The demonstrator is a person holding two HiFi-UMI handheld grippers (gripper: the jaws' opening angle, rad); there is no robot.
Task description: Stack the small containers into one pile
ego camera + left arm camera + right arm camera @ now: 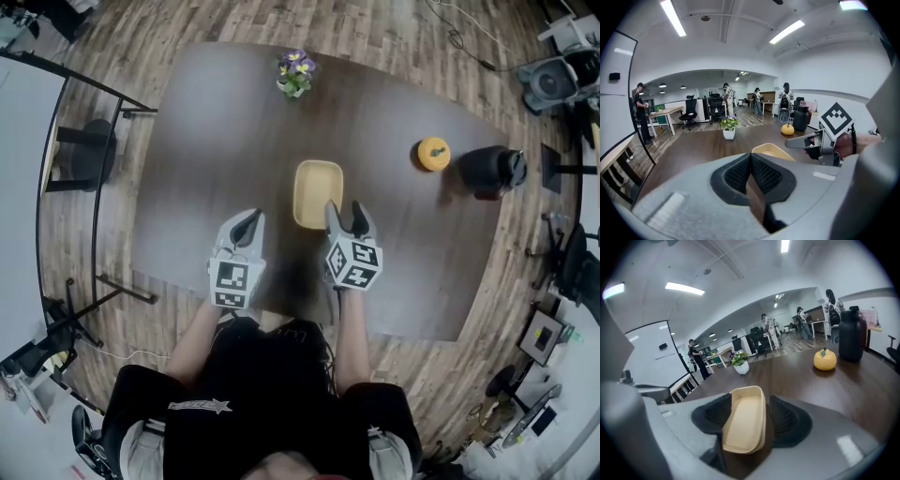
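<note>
A beige oblong container (pixel 318 193) sits on the dark table (pixel 225 141), just ahead of me. My right gripper (pixel 345 214) is at its near right corner. In the right gripper view the container (pixel 744 422) lies between the jaws of that gripper (pixel 750 416), which stand wide apart, and the right pad (pixel 787 418) is clear of the container's wall. My left gripper (pixel 247 223) hovers to the left of the container, a short way off. Its pads (pixel 740 174) meet at the tips with nothing between them, and the container (pixel 771 151) shows just beyond them.
An orange pumpkin-shaped jar (pixel 433 153) and a black jug (pixel 492 171) stand at the table's right. A small pot of flowers (pixel 295 73) is at the far edge. Office chairs and stands ring the table, and people stand far off in the room.
</note>
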